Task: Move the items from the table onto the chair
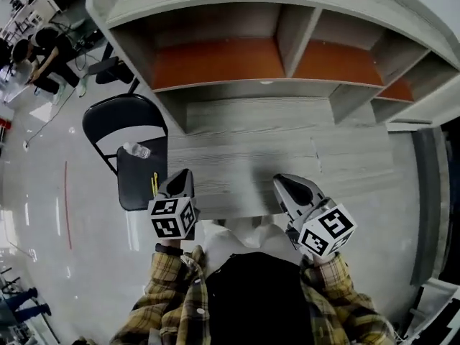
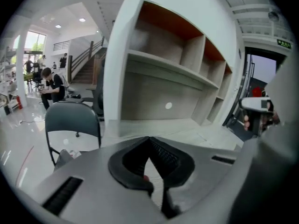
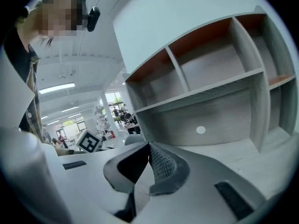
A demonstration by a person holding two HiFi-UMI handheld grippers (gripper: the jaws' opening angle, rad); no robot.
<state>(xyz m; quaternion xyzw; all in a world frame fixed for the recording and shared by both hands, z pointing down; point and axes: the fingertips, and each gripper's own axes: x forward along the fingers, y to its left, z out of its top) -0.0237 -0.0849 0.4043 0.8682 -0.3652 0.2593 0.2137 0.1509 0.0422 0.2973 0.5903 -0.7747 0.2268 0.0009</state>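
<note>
My left gripper (image 1: pixel 182 177) and right gripper (image 1: pixel 283 184), both clenched on nothing, hang at the table's (image 1: pixel 244 153) near edge. The bottle (image 1: pixel 136 149) and a thin yellow item (image 1: pixel 154 185) lie on the chair (image 1: pixel 133 189) beside the table's left edge.

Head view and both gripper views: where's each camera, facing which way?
Head view: on the person's head, steeply down at table, chair; shows left hand-held gripper, right hand-held gripper, sleeves.
Left gripper view: on the left one, along shut jaws toward shelf unit and chair.
Right gripper view: on the right one, along shut jaws toward shelf unit; torso at left.
Shared: shelf unit in all.
</note>
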